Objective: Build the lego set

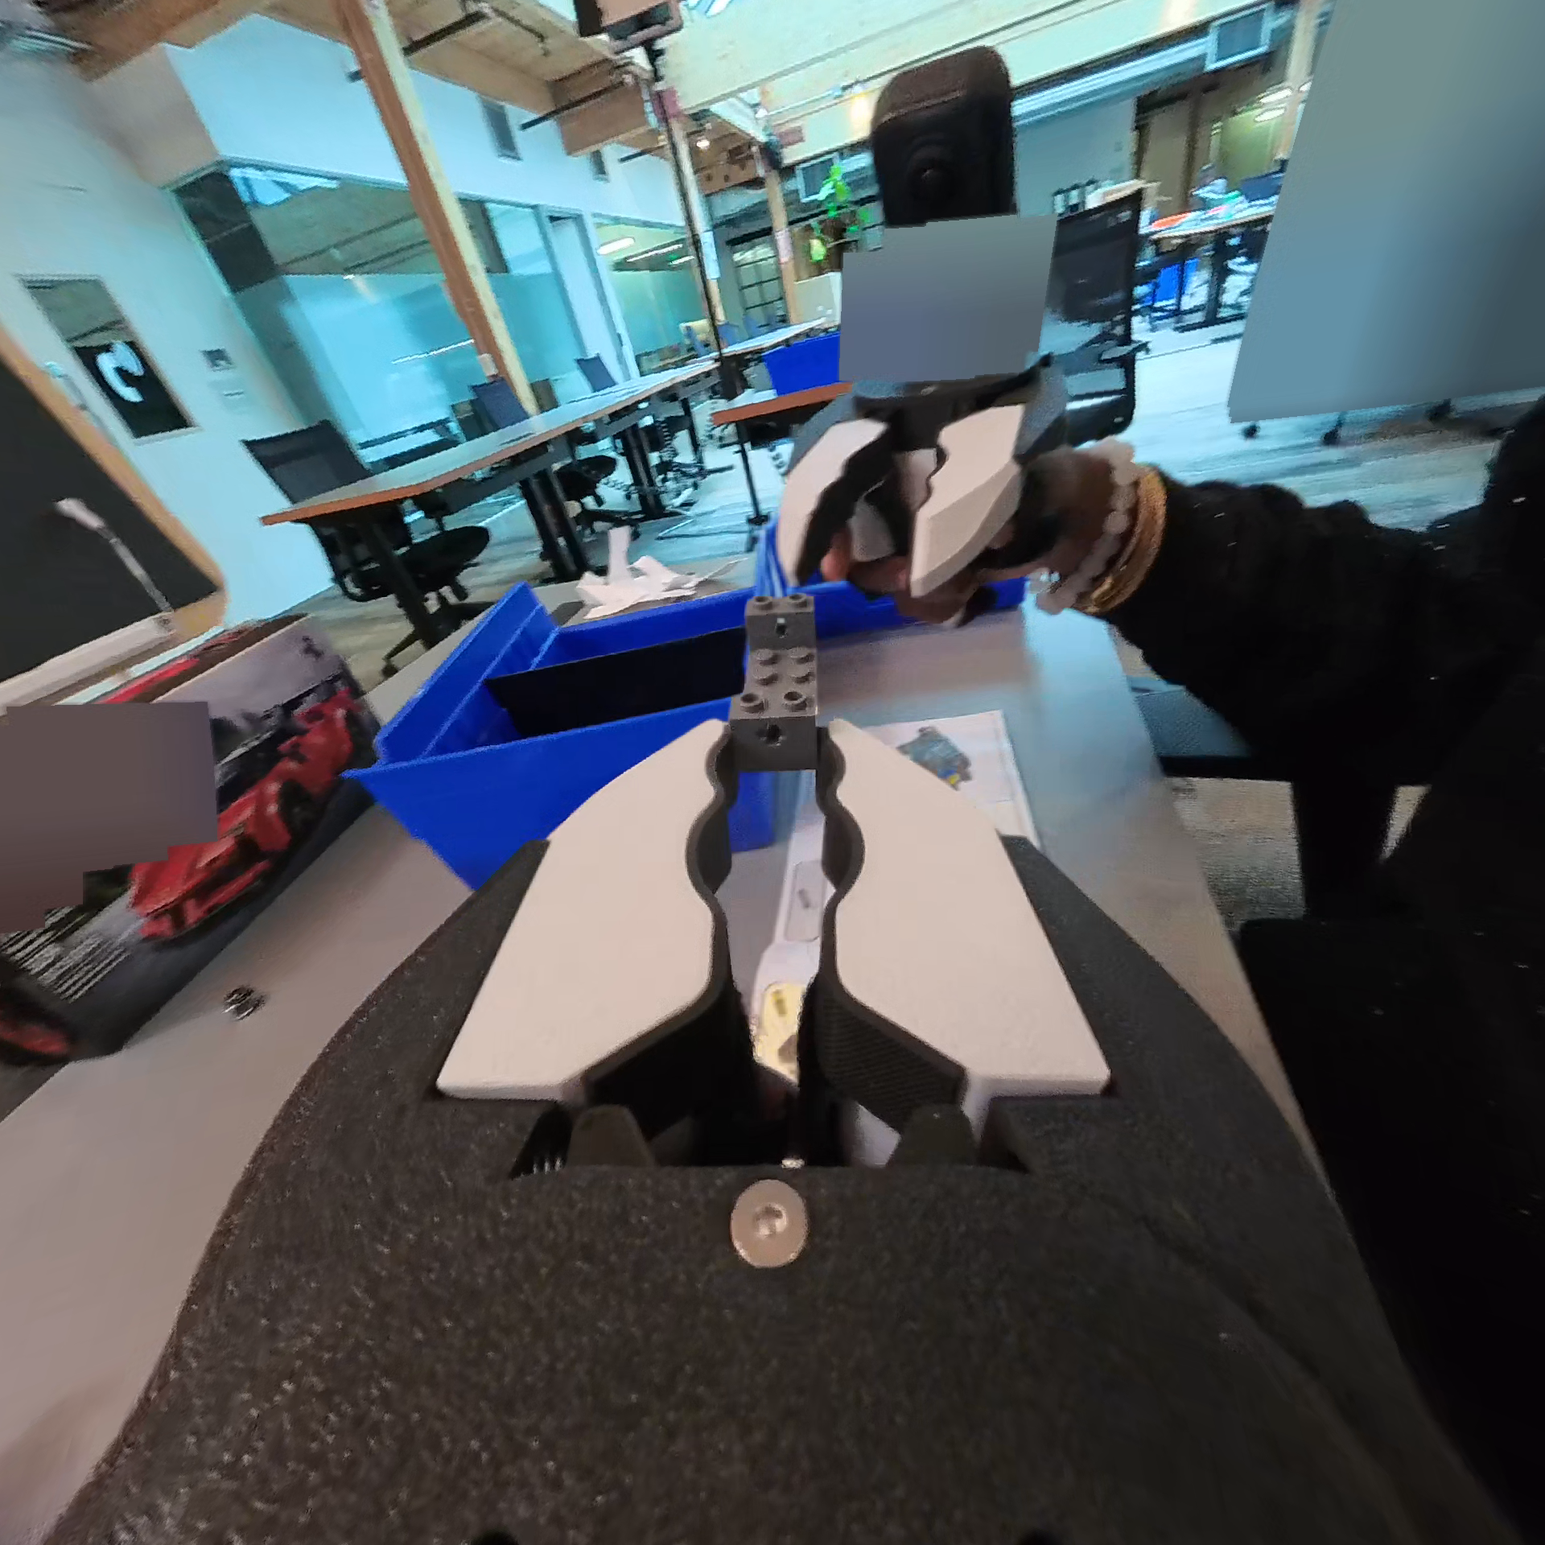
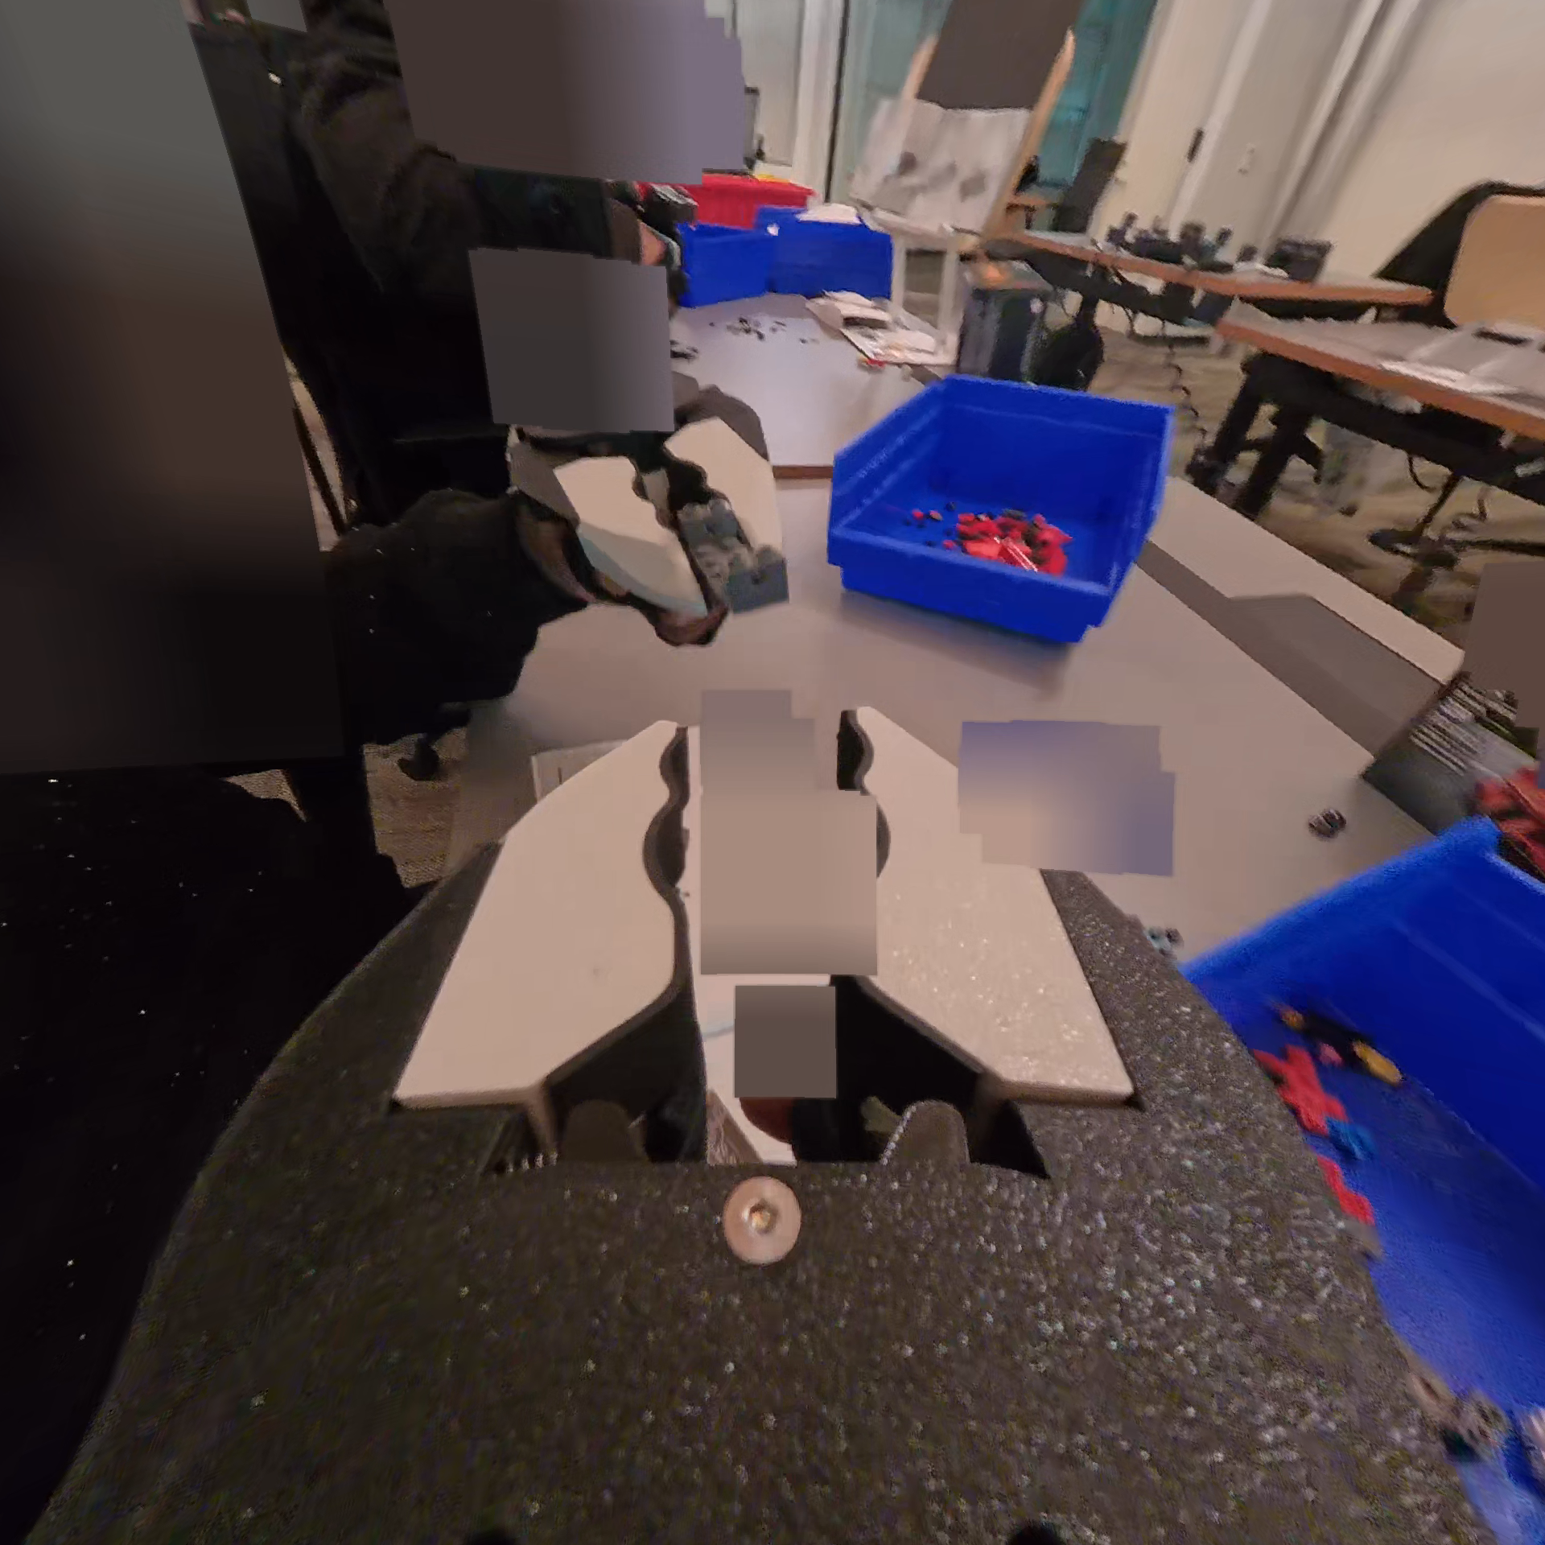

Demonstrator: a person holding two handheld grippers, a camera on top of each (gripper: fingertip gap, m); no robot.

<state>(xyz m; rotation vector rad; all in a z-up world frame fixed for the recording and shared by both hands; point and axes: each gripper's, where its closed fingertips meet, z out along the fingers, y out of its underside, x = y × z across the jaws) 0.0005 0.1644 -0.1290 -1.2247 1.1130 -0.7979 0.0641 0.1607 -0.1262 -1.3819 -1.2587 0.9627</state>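
Jaws of the left gripper clamp one end of a grey brick assembly above the desk; right gripper's are apart, contents hidden. Light, rigid, best pinched on flat sides.

Grey-topped bench beneath the fingers. Beyond the fingertips and to their left in the left wrist view: wood-edged office desks with black swivel chairs, glass-walled partition, slanted timber post. Right of the fingers: pale grey panel on castors.

Left tongs clamp a grey brick assembly.
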